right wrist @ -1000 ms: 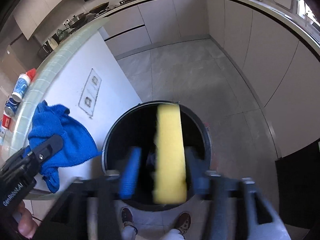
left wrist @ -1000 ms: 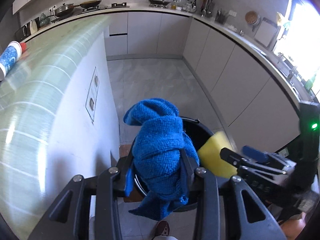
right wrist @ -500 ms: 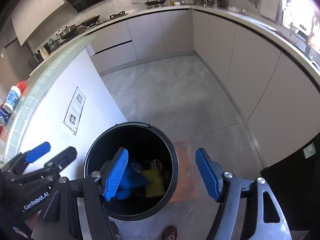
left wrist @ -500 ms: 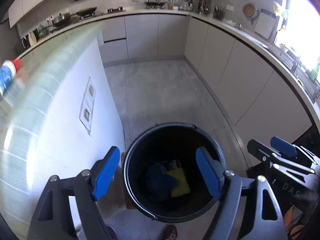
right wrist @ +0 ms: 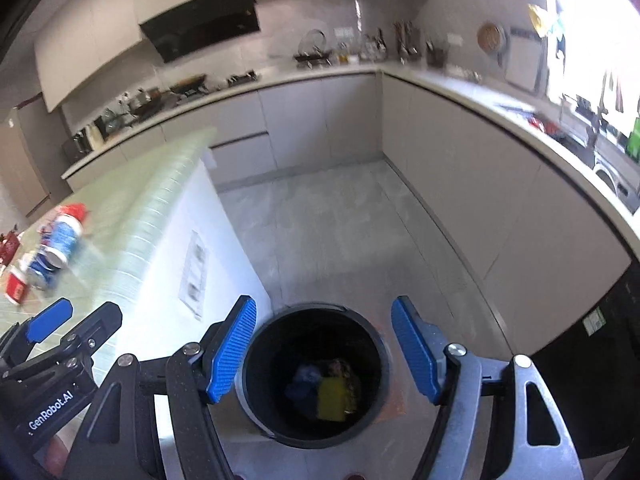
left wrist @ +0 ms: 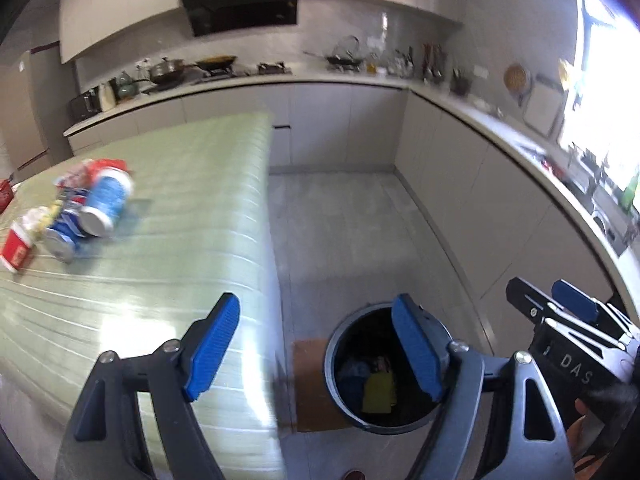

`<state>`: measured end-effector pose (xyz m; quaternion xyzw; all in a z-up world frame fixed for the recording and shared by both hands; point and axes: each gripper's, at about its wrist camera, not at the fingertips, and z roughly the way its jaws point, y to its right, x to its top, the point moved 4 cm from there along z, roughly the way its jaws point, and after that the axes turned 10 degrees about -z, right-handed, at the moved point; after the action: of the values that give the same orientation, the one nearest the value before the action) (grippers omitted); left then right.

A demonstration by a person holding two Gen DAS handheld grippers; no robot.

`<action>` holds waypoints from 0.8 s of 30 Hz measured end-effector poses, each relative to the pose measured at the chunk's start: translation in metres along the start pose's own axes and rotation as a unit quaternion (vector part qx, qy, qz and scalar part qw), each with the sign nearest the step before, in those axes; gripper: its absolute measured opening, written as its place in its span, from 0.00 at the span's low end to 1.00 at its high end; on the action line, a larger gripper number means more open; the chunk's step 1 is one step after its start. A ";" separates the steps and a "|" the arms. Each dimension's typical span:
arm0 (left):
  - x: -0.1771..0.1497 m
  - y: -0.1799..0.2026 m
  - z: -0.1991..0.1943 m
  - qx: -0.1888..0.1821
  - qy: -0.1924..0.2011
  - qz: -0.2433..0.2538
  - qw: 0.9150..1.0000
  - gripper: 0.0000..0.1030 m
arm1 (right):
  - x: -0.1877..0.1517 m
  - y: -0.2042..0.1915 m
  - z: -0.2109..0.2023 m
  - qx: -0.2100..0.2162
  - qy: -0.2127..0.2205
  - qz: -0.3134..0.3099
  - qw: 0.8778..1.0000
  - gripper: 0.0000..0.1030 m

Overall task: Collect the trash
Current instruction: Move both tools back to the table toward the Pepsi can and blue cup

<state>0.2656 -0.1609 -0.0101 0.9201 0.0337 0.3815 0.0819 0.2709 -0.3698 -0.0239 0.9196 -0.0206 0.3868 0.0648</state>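
A black round bin (left wrist: 340, 344) (right wrist: 256, 400) stands on the floor beside the green-tiled island. Inside it lie a blue cloth (right wrist: 302, 380) (left wrist: 352, 376) and a yellow sponge (right wrist: 332, 394) (left wrist: 378, 392). My left gripper (left wrist: 316, 346) is open and empty, high above the island's edge and the bin. My right gripper (right wrist: 324, 346) is open and empty too, straight over the bin's mouth. On the island lie a blue-and-white can with a red cap (left wrist: 106, 200) (right wrist: 64, 236), a second blue can (left wrist: 64, 236) and a red carton (left wrist: 16, 246) (right wrist: 16, 286).
The green-tiled island (left wrist: 168, 248) fills the left, with a white side wall (right wrist: 192, 248) carrying sockets. Grey cabinets and a cluttered worktop (left wrist: 460, 104) run along the back and right. A brown mat (left wrist: 310, 384) lies under the bin. A person's shoes show at the bottom edge.
The left gripper let go of the blue cloth and the right of the yellow sponge; both now lie in the bin. Both grippers then rose, so the bin looks smaller and the island top shows.
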 end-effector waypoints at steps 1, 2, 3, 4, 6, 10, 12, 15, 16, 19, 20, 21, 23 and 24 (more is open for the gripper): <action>0.005 -0.012 -0.002 0.003 0.006 -0.004 1.000 0.78 | 0.007 -0.014 -0.008 0.002 0.007 -0.004 1.000 0.70; 0.013 -0.030 -0.012 0.008 0.017 -0.009 1.000 0.78 | 0.011 -0.025 -0.013 0.004 0.013 -0.006 1.000 0.70; 0.016 -0.045 -0.016 0.014 0.025 -0.011 1.000 0.78 | 0.017 -0.042 -0.019 0.005 0.020 -0.011 1.000 0.70; 0.020 -0.060 -0.018 0.021 0.034 -0.011 0.999 0.78 | 0.022 -0.056 -0.023 0.008 0.025 -0.015 1.000 0.70; 0.026 -0.095 -0.027 0.032 0.047 -0.017 0.998 0.78 | 0.031 -0.096 -0.031 0.014 0.037 -0.029 0.999 0.70; 0.034 -0.169 -0.035 0.048 0.051 -0.034 0.997 0.78 | 0.040 -0.177 -0.034 0.033 0.047 -0.045 0.997 0.70; 0.039 -0.200 -0.036 0.061 0.055 -0.035 0.996 0.78 | 0.043 -0.216 -0.032 0.044 0.048 -0.051 0.997 0.70; 0.044 -0.245 -0.036 0.079 0.055 -0.047 0.994 0.78 | 0.043 -0.269 -0.027 0.064 0.045 -0.063 0.995 0.70; 0.047 -0.260 -0.036 0.087 0.055 -0.052 0.993 0.78 | 0.044 -0.286 -0.026 0.071 0.046 -0.067 0.994 0.70; 0.051 -0.294 -0.032 0.098 0.050 -0.073 0.991 0.78 | 0.047 -0.329 -0.021 0.087 0.040 -0.077 0.992 0.70; 0.052 -0.301 -0.031 0.102 0.050 -0.078 0.990 0.78 | 0.049 -0.343 -0.018 0.092 0.037 -0.083 0.992 0.70; 0.053 -0.308 -0.030 0.104 0.051 -0.081 0.990 0.78 | 0.050 -0.353 -0.017 0.096 0.037 -0.089 0.991 0.70; 0.055 -0.319 -0.025 0.107 0.051 -0.091 0.989 0.78 | 0.054 -0.368 -0.014 0.096 0.040 -0.100 0.989 0.70; 0.057 -0.324 -0.022 0.108 0.051 -0.096 0.988 0.78 | 0.057 -0.374 -0.011 0.099 0.040 -0.105 0.989 0.70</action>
<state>0.2908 0.1675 -0.0119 0.8955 0.1675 0.4120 0.0164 0.3359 0.0034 -0.0140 0.9025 0.1173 0.4141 0.0148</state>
